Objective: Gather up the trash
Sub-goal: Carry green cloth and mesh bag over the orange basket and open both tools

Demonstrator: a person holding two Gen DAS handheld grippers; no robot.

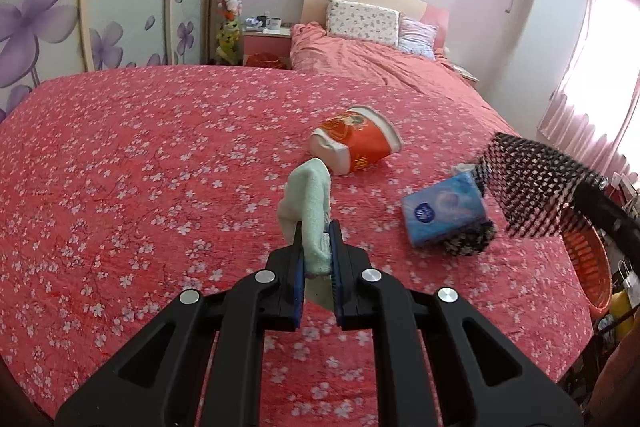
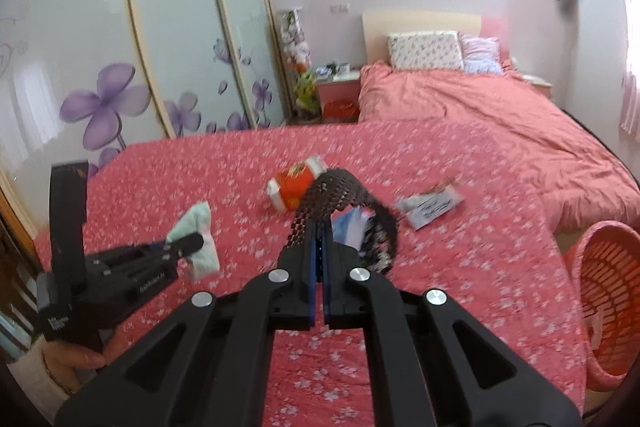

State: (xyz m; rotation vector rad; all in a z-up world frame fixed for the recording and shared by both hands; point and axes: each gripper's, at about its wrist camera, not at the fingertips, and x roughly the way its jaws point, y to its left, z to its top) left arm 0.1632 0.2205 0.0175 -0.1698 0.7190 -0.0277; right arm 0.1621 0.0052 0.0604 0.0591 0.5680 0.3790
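The pink flowered bed cover (image 1: 120, 187) is spreading wide to the left of the left gripper (image 1: 318, 247), and that part is lying bare out to its edge by the wardrobe doors (image 1: 120, 7). To the right of the right gripper (image 2: 320, 251) the cover is ending near an orange basket (image 2: 612, 307), which is sitting lower than the bed.

Far ahead of both grippers a second bed with pillows (image 1: 362, 17) is standing against the wall, and a curtain (image 1: 600, 67) is glowing at the right.

The left gripper is squeezing a pale green sock (image 1: 310, 203), which is sticking up between its jaws. The right gripper is pinching a black netted cloth (image 2: 332, 191), which is looping up and over. Just ahead of the left gripper an orange paper cup (image 1: 354, 143) is lying on its side. A blue tissue pack (image 1: 444, 207) is lying ahead and to the right. A white wrapper (image 2: 432, 207) is lying ahead and right of the right gripper.
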